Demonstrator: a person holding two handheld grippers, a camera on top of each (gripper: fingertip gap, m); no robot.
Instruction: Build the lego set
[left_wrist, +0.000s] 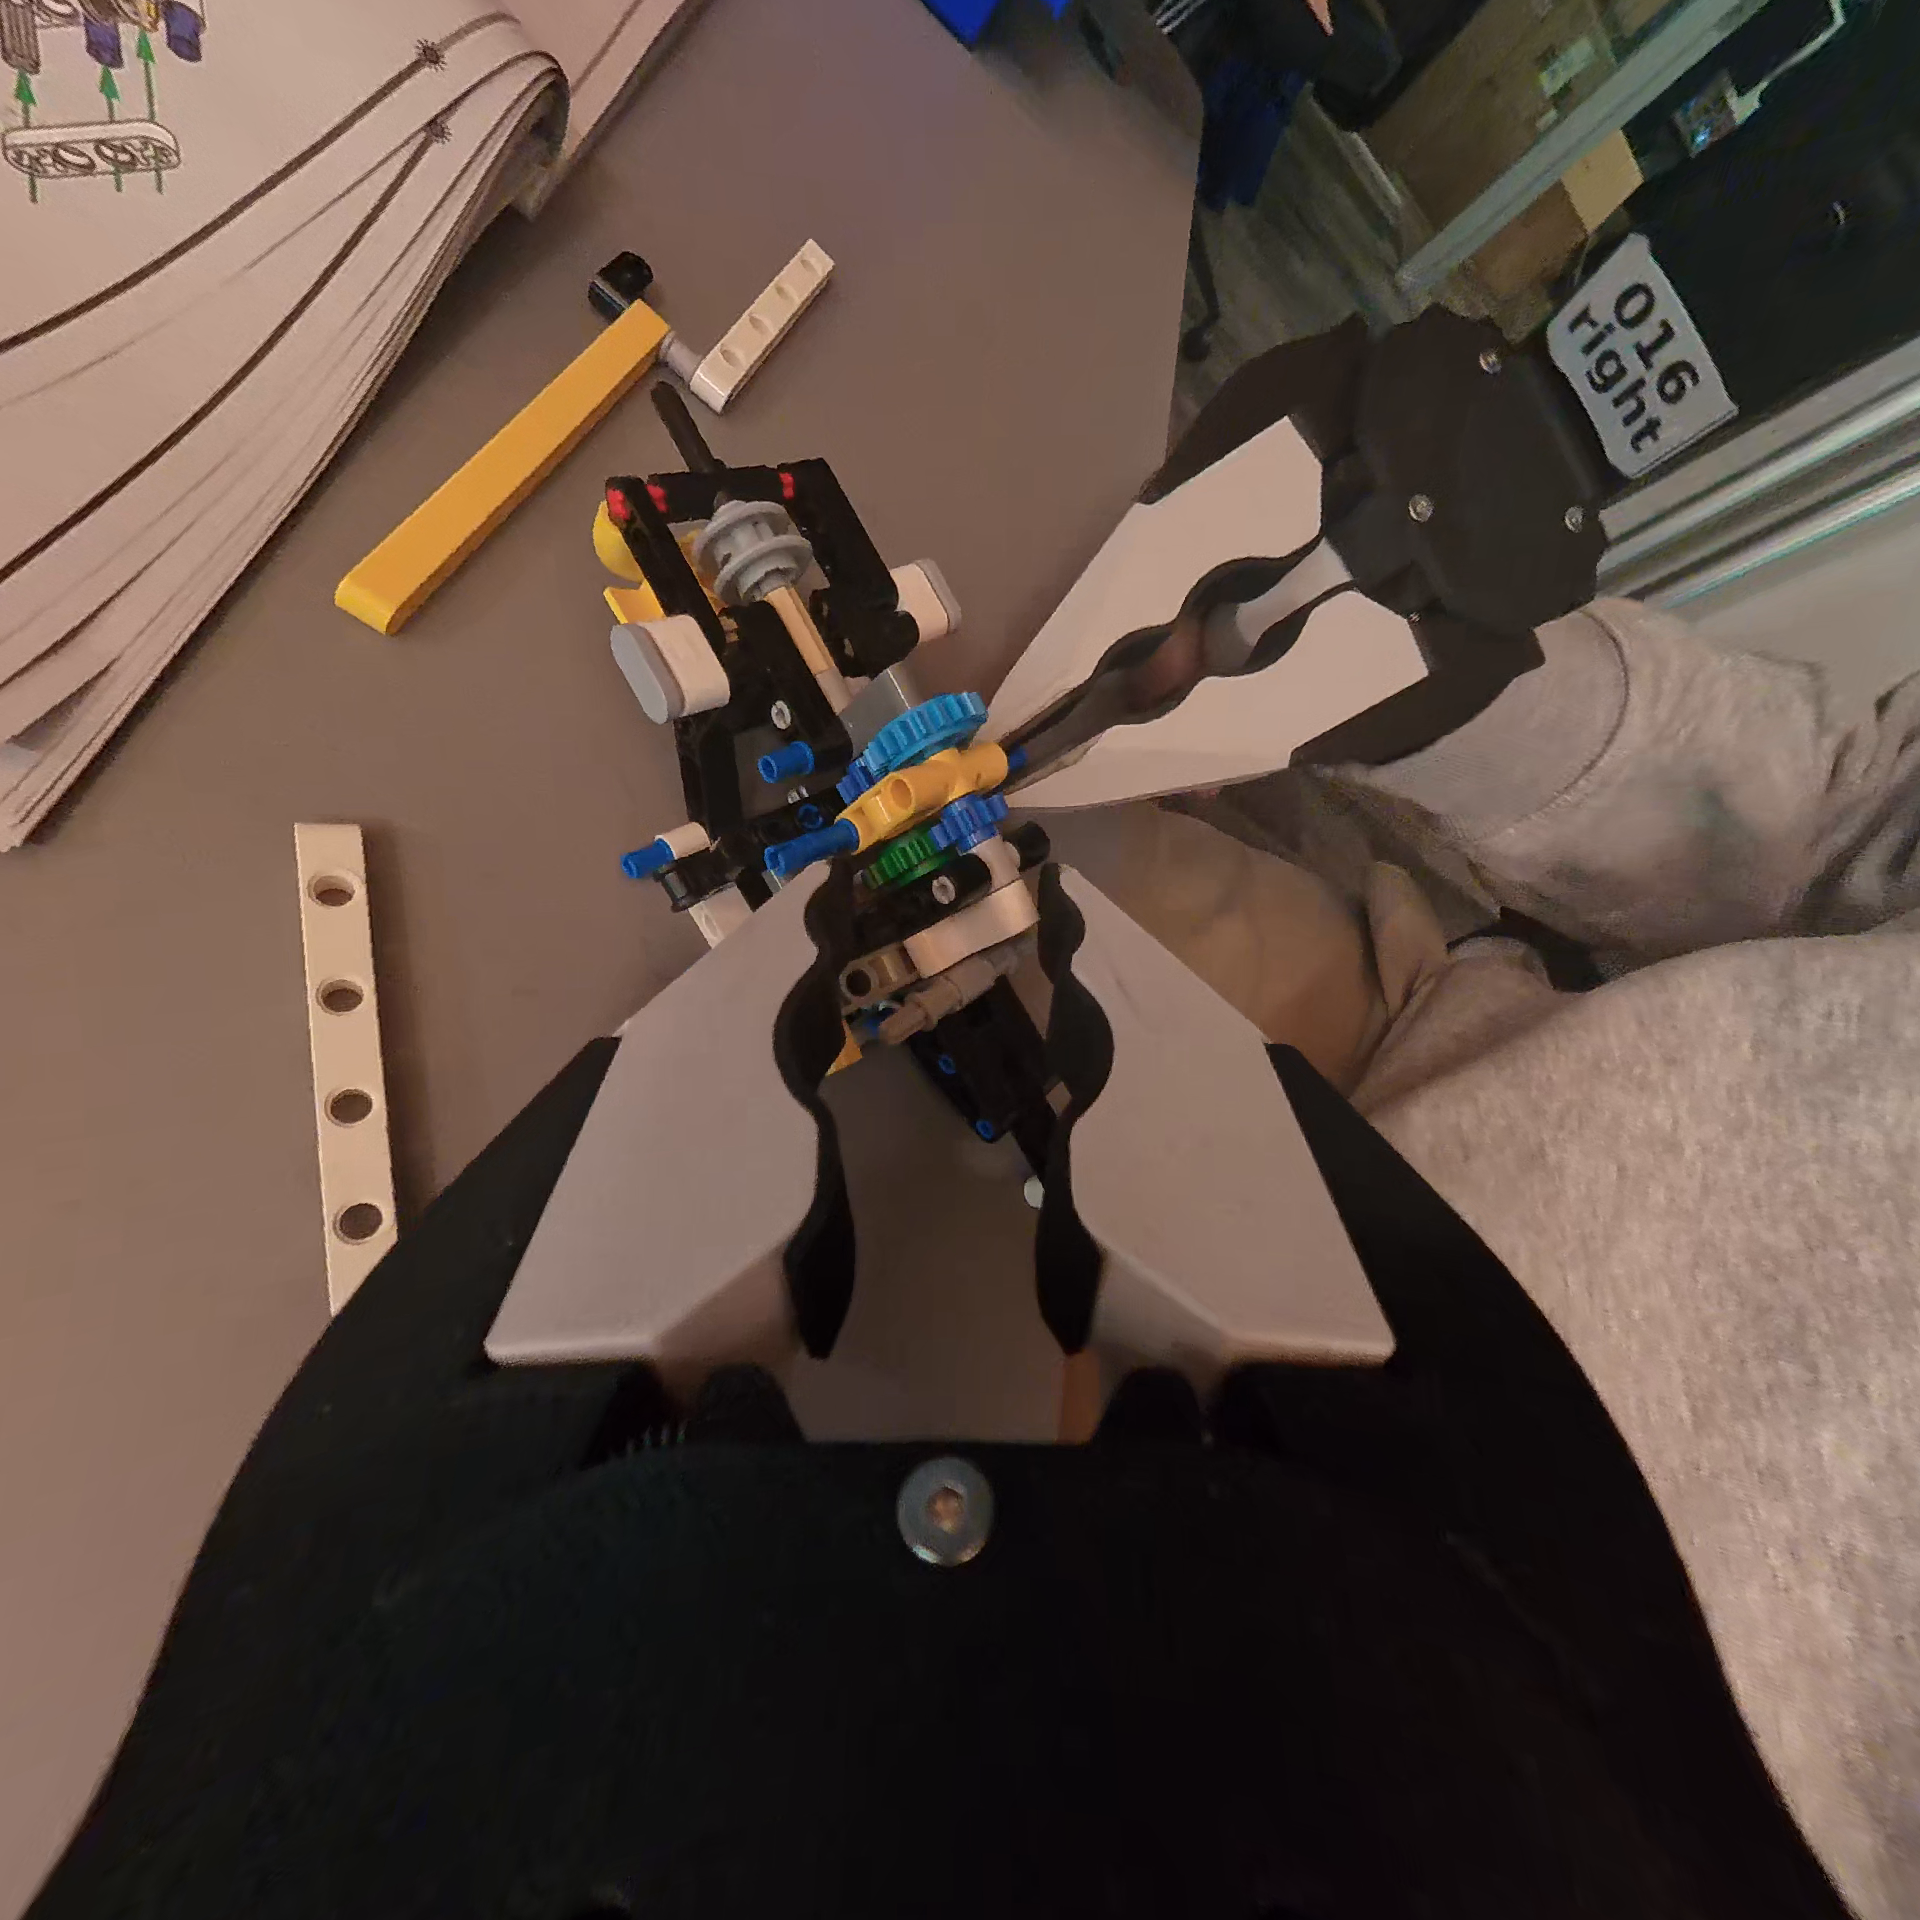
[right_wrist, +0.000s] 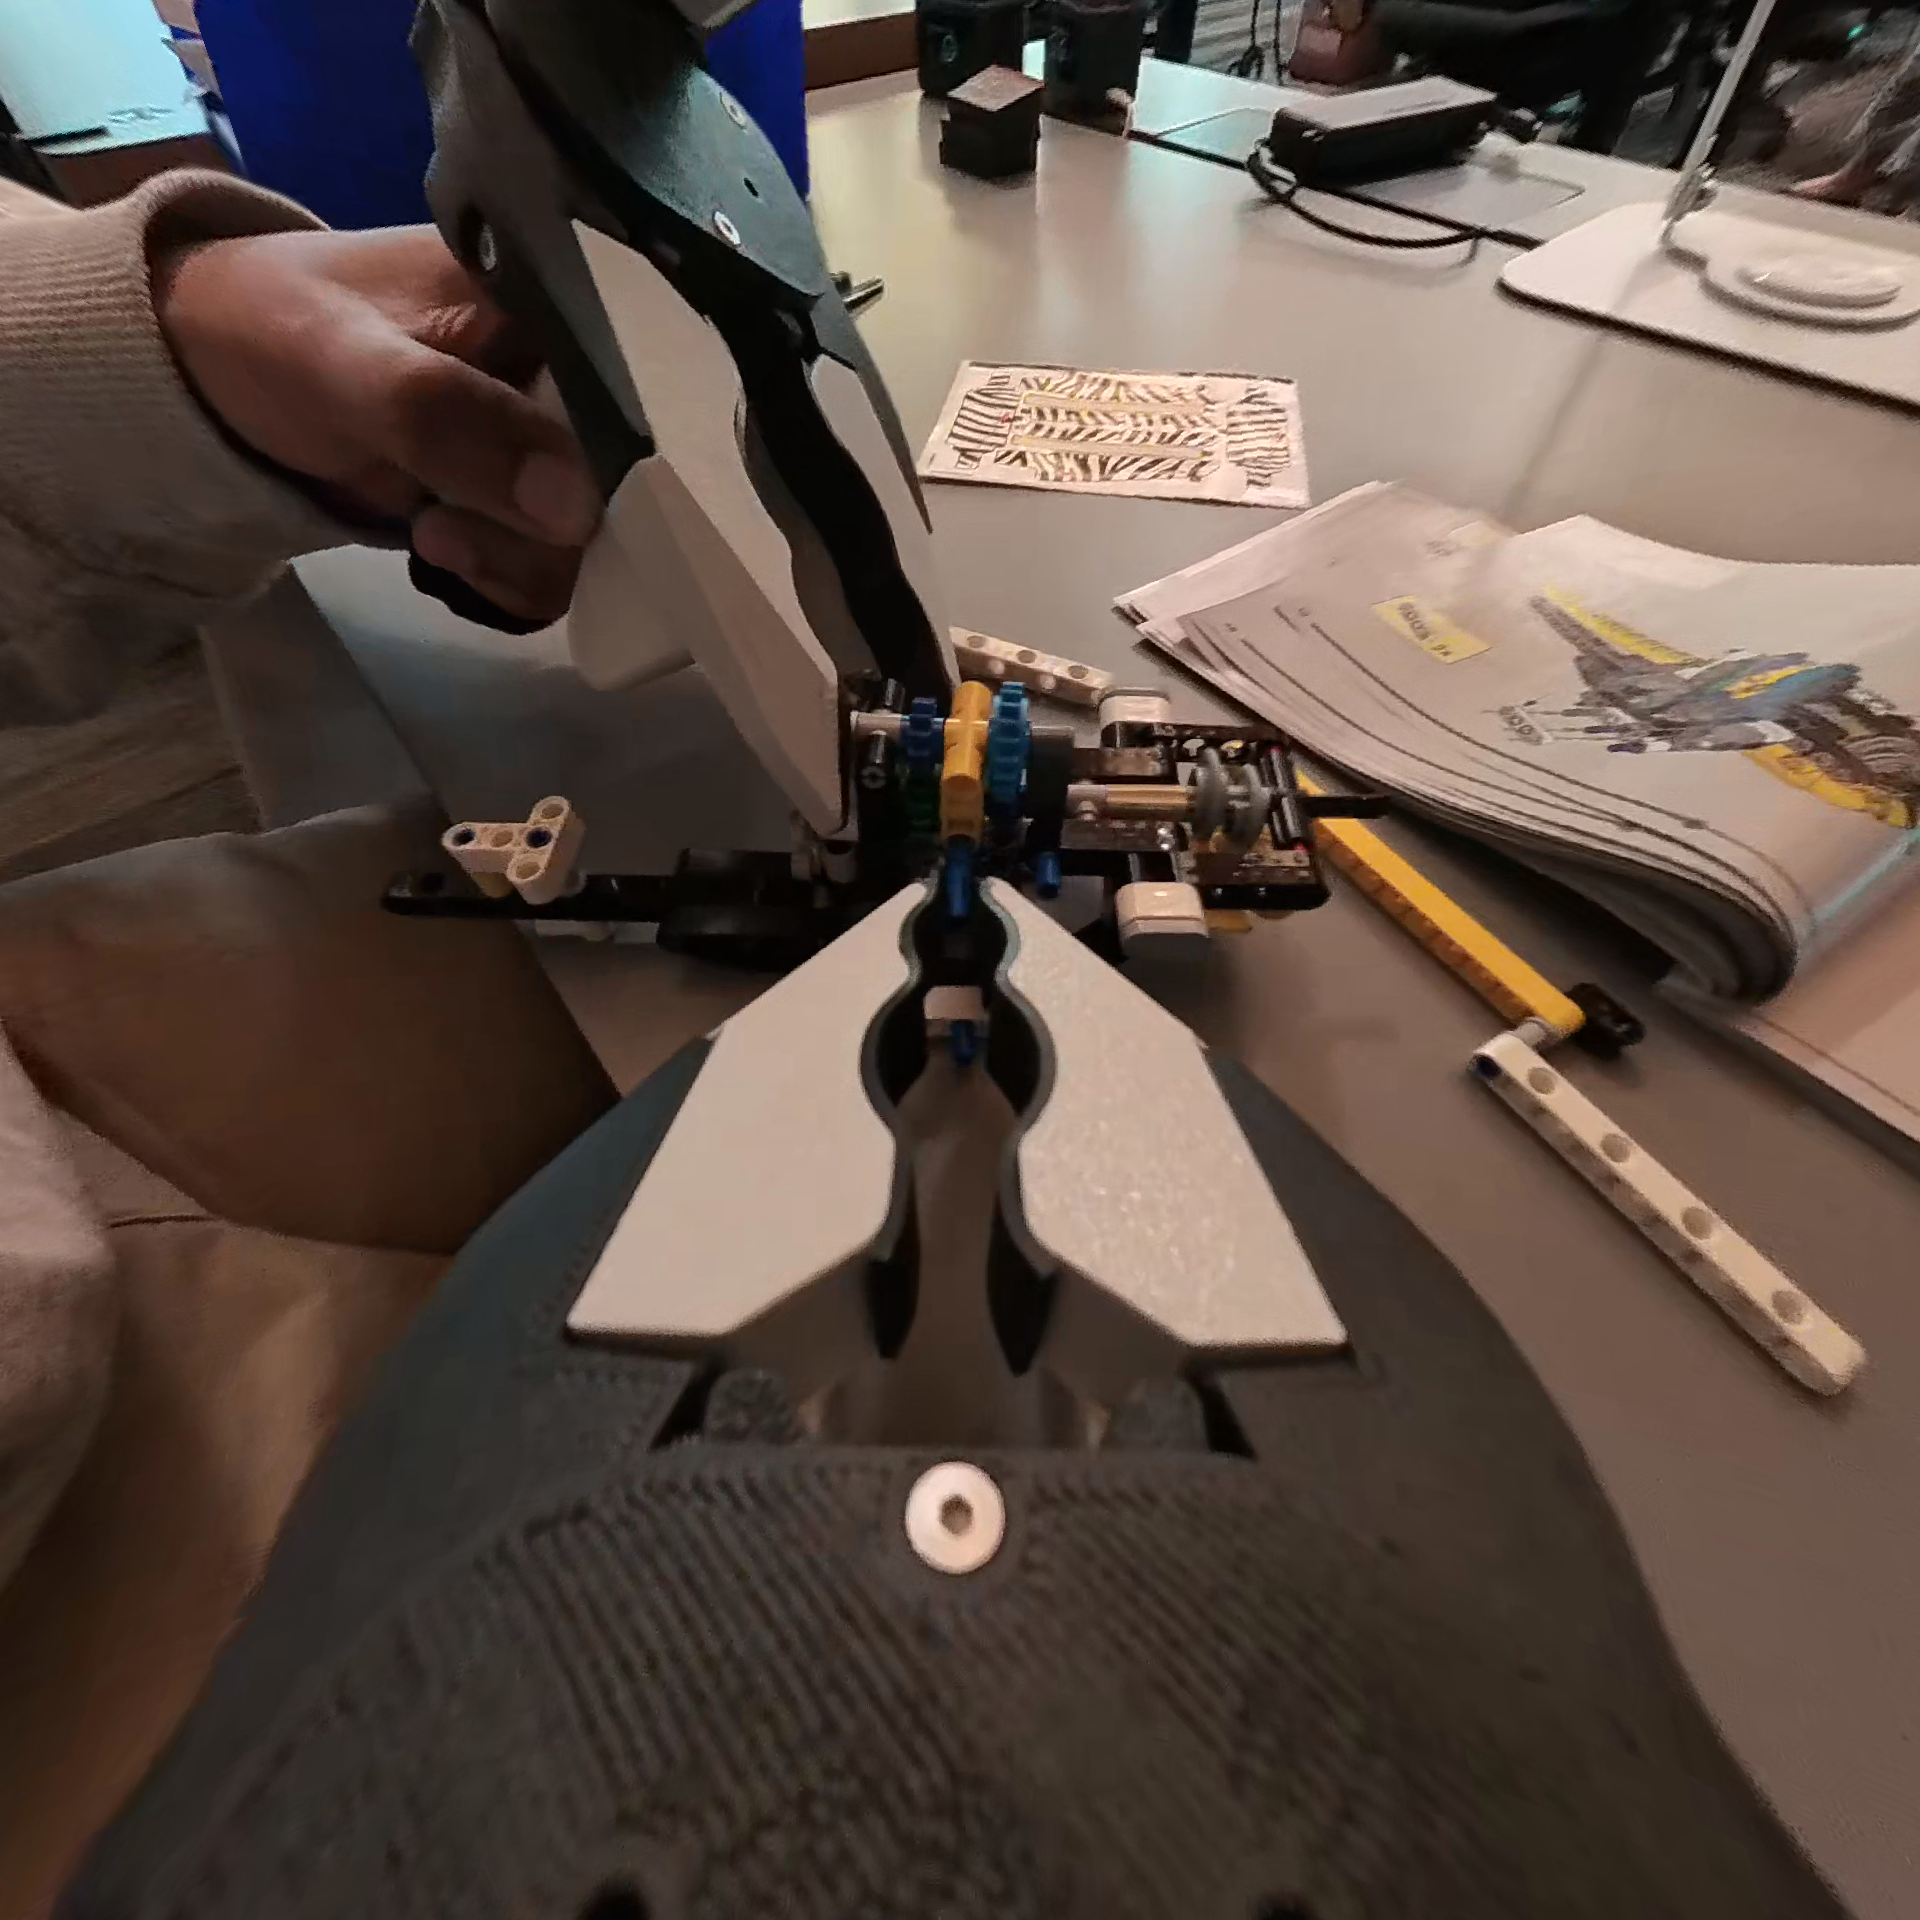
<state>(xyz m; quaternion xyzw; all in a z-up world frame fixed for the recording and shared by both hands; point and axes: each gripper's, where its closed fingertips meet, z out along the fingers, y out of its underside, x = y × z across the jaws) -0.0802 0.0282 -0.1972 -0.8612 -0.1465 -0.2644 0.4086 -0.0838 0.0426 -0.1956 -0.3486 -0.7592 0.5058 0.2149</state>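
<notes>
- Nearest the left wrist camera, the left gripper (left_wrist: 940, 935), black with pale grey finger plates, is clamped around the near end of the half-built lego model (left_wrist: 790, 707), a black plastic frame carrying blue gears, a green gear, a yellow connector and small blue pins.
- That model rests on the grey-brown table (left_wrist: 156, 987), near the table's right edge and close to the person's lap.
- From the right, the right gripper (left_wrist: 1003, 758) comes in with its tips nearly together at the yellow connector beside the blue gears; in its own view the tips (right_wrist: 961, 899) pinch a small blue pin under the gears.
- Judged by its build, the model is light and rigid overall, yet its pins, gears and axle look ready to pop off under sideways force.
- Its sturdiest hold is likely the black frame, where the left gripper already clamps; the gears make poor handles.
- In the right wrist view, a bare hand (right_wrist: 416, 416) in a beige sleeve grasps the left tool's handle, tilting it steeply down onto the model.
- Loose pieces lie around: a long yellow beam (left_wrist: 499, 468), a white holed beam (left_wrist: 343, 1049) at near left, and a thick open instruction booklet (left_wrist: 208, 364) at far left.
</notes>
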